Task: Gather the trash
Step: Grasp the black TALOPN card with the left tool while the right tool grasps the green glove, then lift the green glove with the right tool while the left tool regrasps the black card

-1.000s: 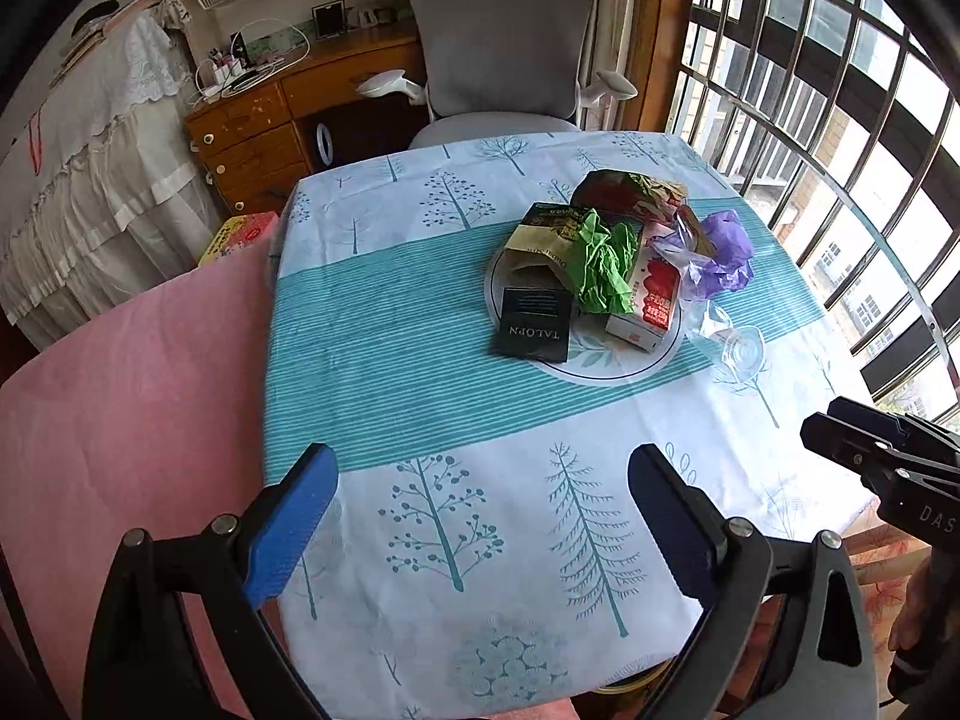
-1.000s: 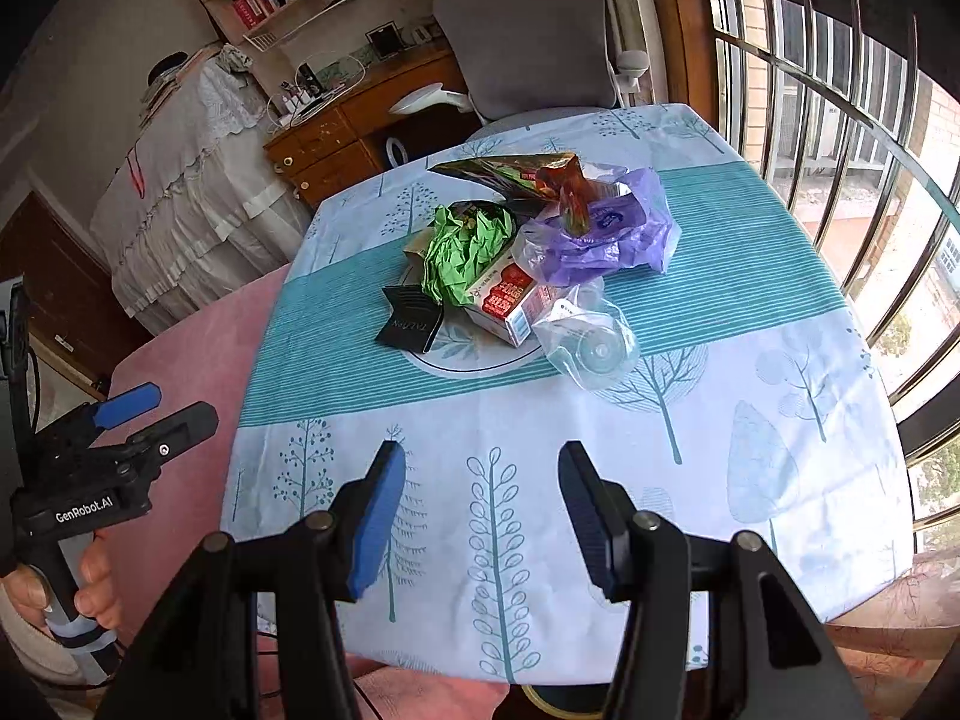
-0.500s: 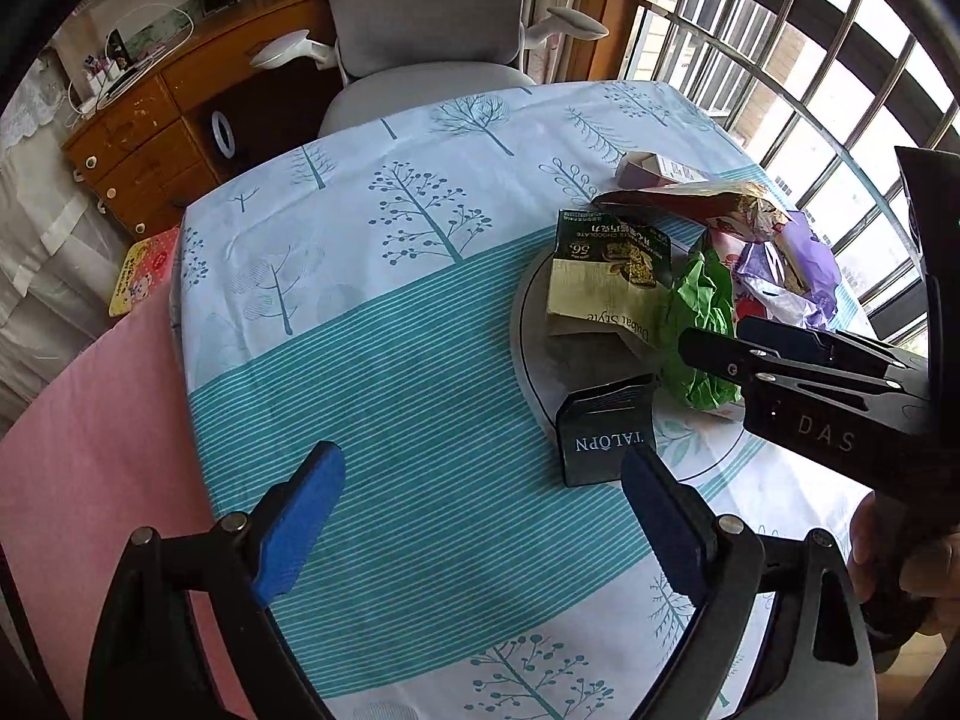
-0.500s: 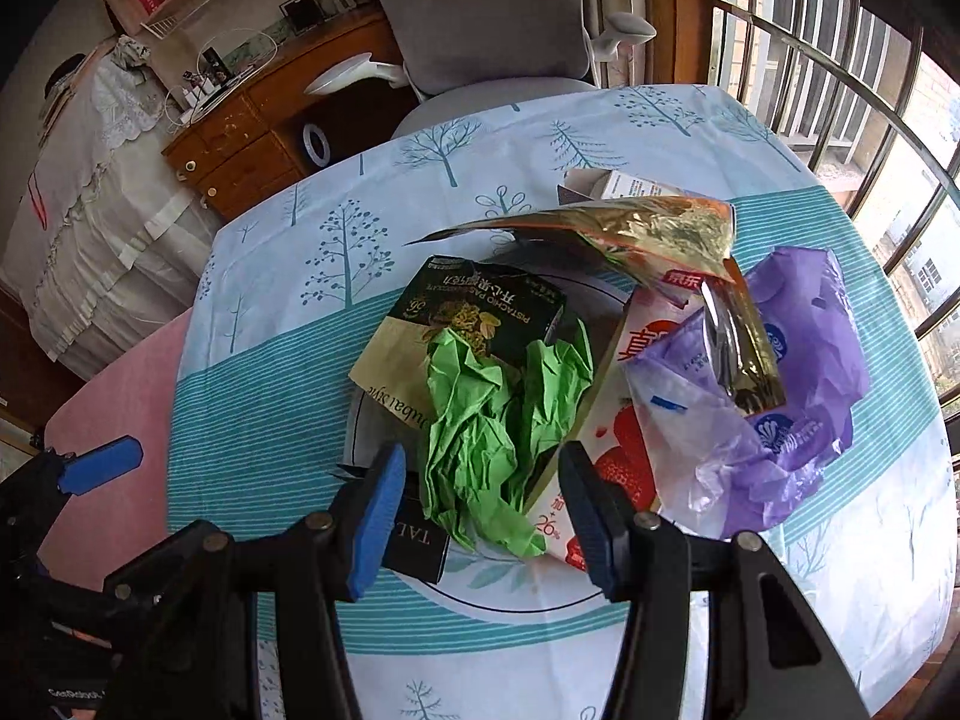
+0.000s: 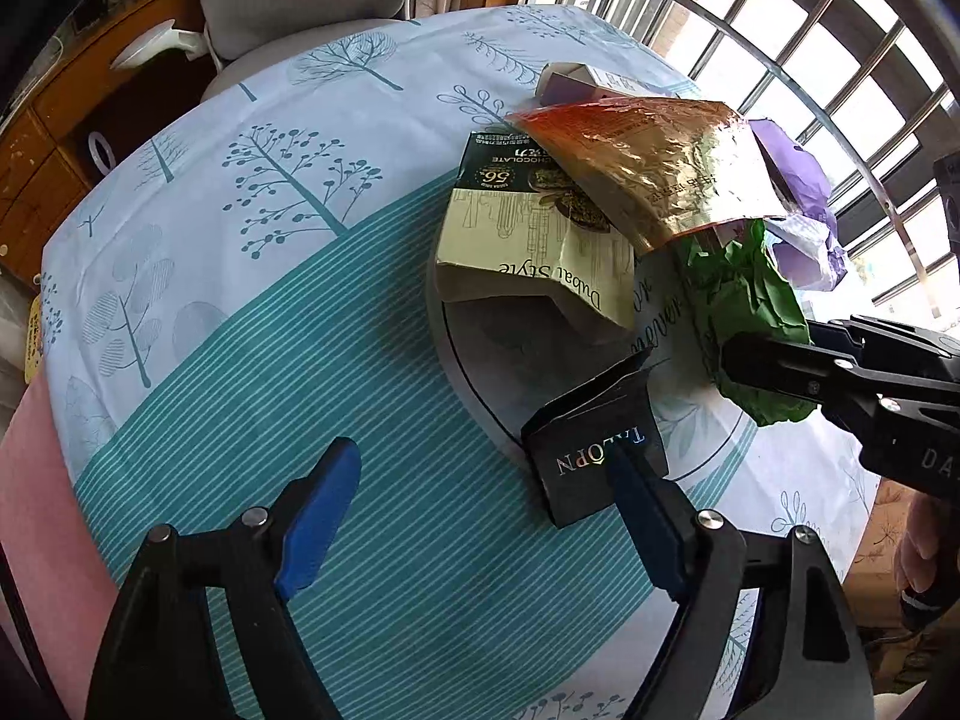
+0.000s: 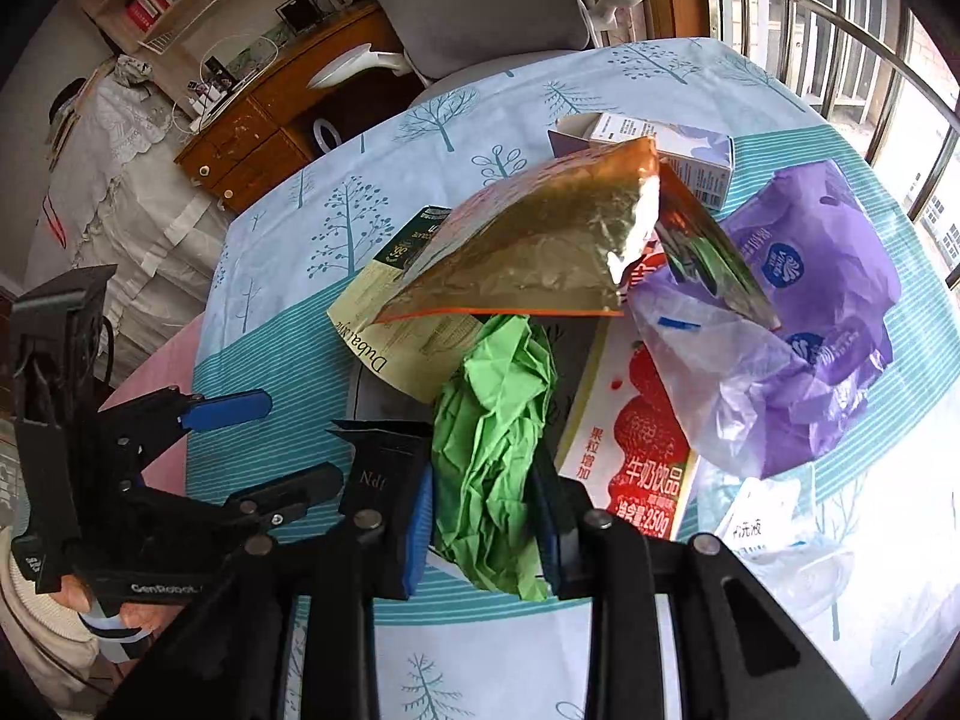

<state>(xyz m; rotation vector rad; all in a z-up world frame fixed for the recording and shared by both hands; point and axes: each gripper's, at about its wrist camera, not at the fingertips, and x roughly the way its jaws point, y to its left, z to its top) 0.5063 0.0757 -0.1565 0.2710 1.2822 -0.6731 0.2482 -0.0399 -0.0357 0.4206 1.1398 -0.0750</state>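
Both grippers have closed in on the trash pile since half a second ago; the pile now fills each wrist view. My right gripper (image 6: 485,510) has its blue pads on either side of the crumpled green paper (image 6: 492,456): the pads look to be against it, though I cannot tell whether they truly pinch it. My left gripper (image 5: 480,516) is spread wide, one blue pad over the striped cloth, the other at the near corner of the small black folded card box (image 5: 594,450), which stands tilted at the front edge of the round grey plate (image 5: 480,348).

Pile sits on the desk (image 5: 240,300), covered by a tree-print cloth with a teal band. On the plate: beige-and-dark-green chocolate carton (image 5: 528,240), with the gold foil pouch (image 6: 540,252) propped over it and over the green paper. Red-and-white strawberry milk carton (image 6: 636,450) lies just right of the green paper. Purple plastic bag (image 6: 822,300) and clear plastic bag (image 6: 720,372) lie to the right of that; white-and-lilac small box (image 6: 672,150) behind the pouch
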